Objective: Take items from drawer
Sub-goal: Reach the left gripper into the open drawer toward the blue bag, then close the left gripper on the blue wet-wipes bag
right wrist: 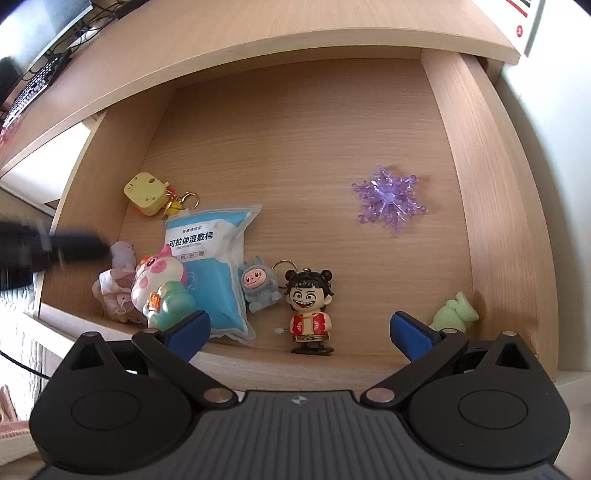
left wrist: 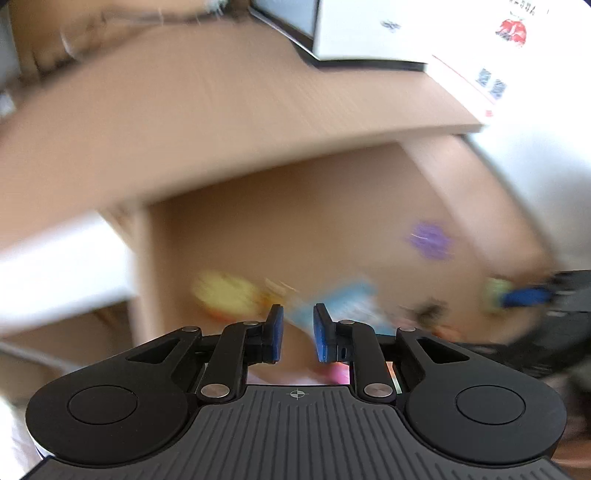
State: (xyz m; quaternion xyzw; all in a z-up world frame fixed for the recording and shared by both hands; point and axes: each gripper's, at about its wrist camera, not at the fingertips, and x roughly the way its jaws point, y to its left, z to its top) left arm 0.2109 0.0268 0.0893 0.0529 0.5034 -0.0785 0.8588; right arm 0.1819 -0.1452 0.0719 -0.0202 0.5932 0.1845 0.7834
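Observation:
The wooden drawer [right wrist: 480,184] is pulled out under the desk. In it lie a purple snowflake [right wrist: 388,197], a blue packet [right wrist: 214,273], a yellow keychain toy [right wrist: 144,194], a pink cat figure [right wrist: 159,284], a grey plush keychain [right wrist: 258,286], a red-dressed doll [right wrist: 310,310], a green toy [right wrist: 456,312] and a pink scrunchie [right wrist: 114,288]. My right gripper [right wrist: 298,319] is wide open above the drawer's front edge, with the doll between its fingers' line of sight. My left gripper [left wrist: 298,332] is blurred by motion; a narrow gap separates its pads, with nothing between them, over the blue packet [left wrist: 347,299].
The desk top [right wrist: 295,33] overhangs the back of the drawer. A keyboard and monitor [right wrist: 33,81] sit at its far left, and a white box [left wrist: 369,29] rests on it. The left gripper shows as a black blur [right wrist: 55,247] at the drawer's left side.

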